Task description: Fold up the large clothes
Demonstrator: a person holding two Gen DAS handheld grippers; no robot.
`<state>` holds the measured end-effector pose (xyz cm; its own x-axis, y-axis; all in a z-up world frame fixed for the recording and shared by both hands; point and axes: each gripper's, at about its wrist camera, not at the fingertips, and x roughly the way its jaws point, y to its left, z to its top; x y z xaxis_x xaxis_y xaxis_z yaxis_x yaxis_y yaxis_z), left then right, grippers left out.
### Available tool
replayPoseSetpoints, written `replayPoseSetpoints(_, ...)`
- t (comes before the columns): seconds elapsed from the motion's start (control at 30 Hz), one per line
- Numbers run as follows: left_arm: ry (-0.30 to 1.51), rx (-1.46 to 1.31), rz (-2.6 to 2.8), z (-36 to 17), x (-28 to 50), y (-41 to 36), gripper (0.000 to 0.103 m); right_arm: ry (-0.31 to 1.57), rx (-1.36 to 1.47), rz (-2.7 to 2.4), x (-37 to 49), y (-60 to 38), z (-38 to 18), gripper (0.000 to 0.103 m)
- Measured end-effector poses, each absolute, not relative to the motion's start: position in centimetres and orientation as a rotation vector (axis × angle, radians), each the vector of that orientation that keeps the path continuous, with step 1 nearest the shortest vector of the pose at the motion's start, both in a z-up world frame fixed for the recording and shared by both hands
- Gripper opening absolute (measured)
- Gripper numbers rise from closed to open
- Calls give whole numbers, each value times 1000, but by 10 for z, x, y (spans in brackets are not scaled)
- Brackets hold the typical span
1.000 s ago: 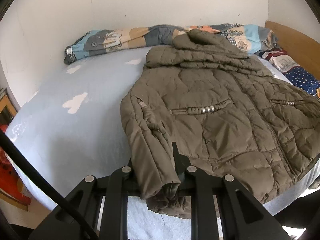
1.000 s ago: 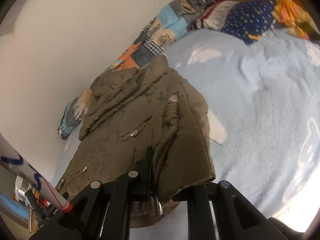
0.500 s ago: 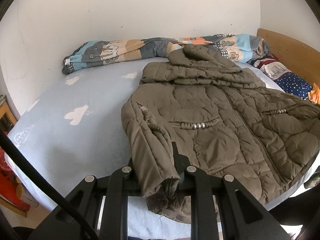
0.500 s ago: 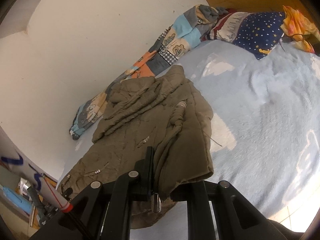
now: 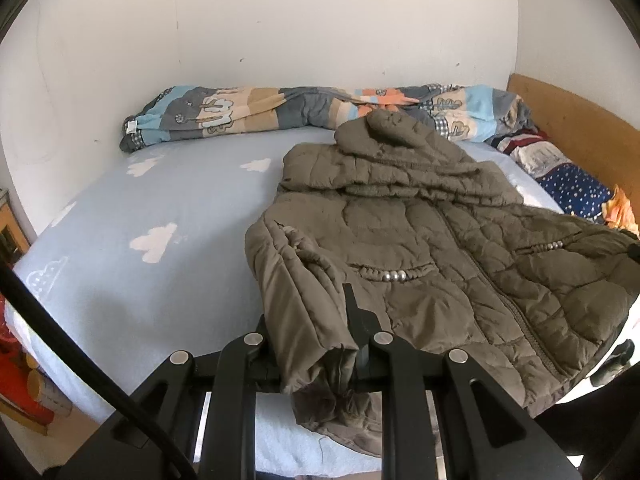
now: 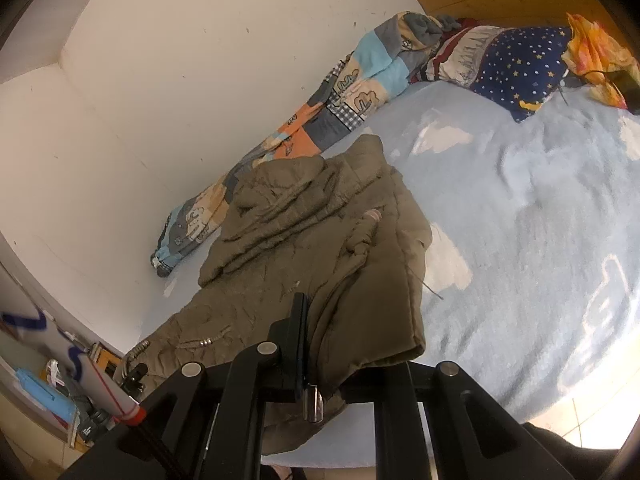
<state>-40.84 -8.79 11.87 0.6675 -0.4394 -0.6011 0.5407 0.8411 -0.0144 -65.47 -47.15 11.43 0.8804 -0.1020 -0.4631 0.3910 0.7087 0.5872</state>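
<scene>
Olive quilted jacket: the padded, hooded coat (image 5: 420, 248) lies front-up on your pale blue cloud-print bed sheet (image 5: 152, 216), hood toward the wall, hem corners at the near edge of the bed.
Left claw: your left claw (image 5: 320, 354) is clamped nearly closed on the jacket's left bottom corner, a wad of cuff and hem bunched between the pads and hanging below them.
Right claw: your right claw (image 6: 320, 364) is pinched just as tight on the opposite hem corner, with a metal zip pull (image 6: 313, 402) dangling under it.
Step in hand: judged from both grips, you are lifting the hem to carry it up toward the hood for a crosswise fold.
How to do it well: raise both corners evenly so the hem stays straight between them; padding like this is heavy and slippery, so do not loosen either grip before the cloth is laid down.
Watch: the sleeve lying along each side may slide out as the body lifts, so carry it slowly and low.
Landing: aim short of the rolled patchwork quilt (image 5: 248, 116) against the wall, so the fold lands on bare sheet.
</scene>
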Motion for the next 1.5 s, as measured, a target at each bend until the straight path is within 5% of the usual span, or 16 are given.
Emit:
replayPoseSetpoints(0.8, 501, 91, -614, 213, -342, -111, 22, 304, 678, -286, -578, -530, 212, 12)
replayPoseSetpoints(1.5, 616, -24, -580, 238, -136, -215, 37, 393, 612, -436, -369, -653, 231, 12)
